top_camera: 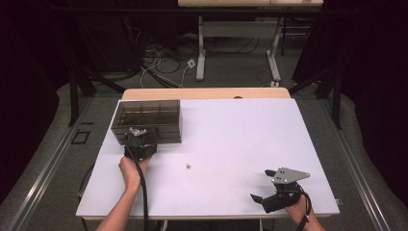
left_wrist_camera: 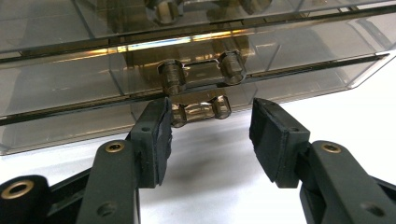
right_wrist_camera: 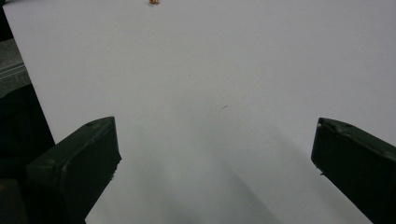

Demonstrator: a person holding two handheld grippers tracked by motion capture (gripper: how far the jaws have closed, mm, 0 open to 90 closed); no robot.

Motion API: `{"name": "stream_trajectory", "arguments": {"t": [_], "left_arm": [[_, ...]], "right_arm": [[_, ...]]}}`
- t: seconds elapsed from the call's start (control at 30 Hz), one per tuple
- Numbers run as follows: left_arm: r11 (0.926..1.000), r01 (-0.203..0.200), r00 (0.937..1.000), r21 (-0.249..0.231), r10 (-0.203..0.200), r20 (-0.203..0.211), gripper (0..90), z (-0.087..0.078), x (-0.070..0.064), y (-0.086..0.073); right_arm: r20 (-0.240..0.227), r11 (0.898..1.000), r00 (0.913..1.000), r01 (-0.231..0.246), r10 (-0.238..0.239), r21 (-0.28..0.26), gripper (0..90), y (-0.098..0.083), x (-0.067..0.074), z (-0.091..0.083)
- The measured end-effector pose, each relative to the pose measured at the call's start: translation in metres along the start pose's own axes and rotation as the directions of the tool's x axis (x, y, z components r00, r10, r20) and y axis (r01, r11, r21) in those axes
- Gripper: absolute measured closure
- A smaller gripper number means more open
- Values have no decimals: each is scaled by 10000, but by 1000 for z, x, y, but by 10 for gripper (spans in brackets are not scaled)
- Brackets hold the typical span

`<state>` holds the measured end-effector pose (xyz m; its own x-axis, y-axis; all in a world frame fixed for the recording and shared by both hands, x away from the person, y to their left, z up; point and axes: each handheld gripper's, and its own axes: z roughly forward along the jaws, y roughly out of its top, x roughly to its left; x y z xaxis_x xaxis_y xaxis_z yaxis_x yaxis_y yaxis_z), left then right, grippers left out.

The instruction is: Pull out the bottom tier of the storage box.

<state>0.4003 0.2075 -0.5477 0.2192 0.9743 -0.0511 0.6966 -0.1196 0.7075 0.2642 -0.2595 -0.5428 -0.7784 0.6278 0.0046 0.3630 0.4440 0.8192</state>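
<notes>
A smoky clear plastic compartment box (top_camera: 146, 120) with its lid down stands at the back left of the white table (top_camera: 240, 125). My left gripper (top_camera: 139, 139) is right at the box's front wall. In the left gripper view its jaws (left_wrist_camera: 210, 121) stand either side of the box's front latch (left_wrist_camera: 198, 109). The left pad is at the latch's end and the right pad is a gap away, so nothing is clamped. My right gripper (top_camera: 262, 185) hovers wide open near the table's front right, with only bare table between its jaws (right_wrist_camera: 215, 154).
A tiny pale object (top_camera: 189, 166) lies alone on the table mid-front, and appears at the top edge of the right gripper view (right_wrist_camera: 154, 2). Beyond the table are a metal frame, floor cables and dark curtains. The table's left edge is near the right gripper's jaw (right_wrist_camera: 28, 93).
</notes>
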Motion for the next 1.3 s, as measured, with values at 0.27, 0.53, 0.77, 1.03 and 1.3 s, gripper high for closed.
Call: {"name": "stream_trajectory", "arguments": {"t": [0.27, 0.53, 0.77, 1.03, 1.3], "left_arm": [[9999, 94, 9999, 38, -93, -118, 466, 4, 1, -3], [9998, 188, 9996, -102, -190, -196, 521, 4, 1, -5], [9997, 252, 9993, -13, -252, -279, 529, 7, 1, -6], [9995, 314, 9991, -96, -316, -282, 543, 7, 1, -7], [9994, 345, 9983, -68, -347, -463, 531, 9, -2, -8]], "right_arm": [[-21, 10000, 10000, -46, 46, -2, 4, 0, 0, 1], [-60, 10000, 10000, -54, 54, 40, 5, 0, 1, 1], [-40, 10000, 10000, -40, 40, 62, 6, 0, 0, 1], [-52, 9999, 10000, 1, -1, 137, 6, 0, 0, 1], [-23, 9999, 10000, -48, 49, 115, 6, 0, 1, 2]]}}
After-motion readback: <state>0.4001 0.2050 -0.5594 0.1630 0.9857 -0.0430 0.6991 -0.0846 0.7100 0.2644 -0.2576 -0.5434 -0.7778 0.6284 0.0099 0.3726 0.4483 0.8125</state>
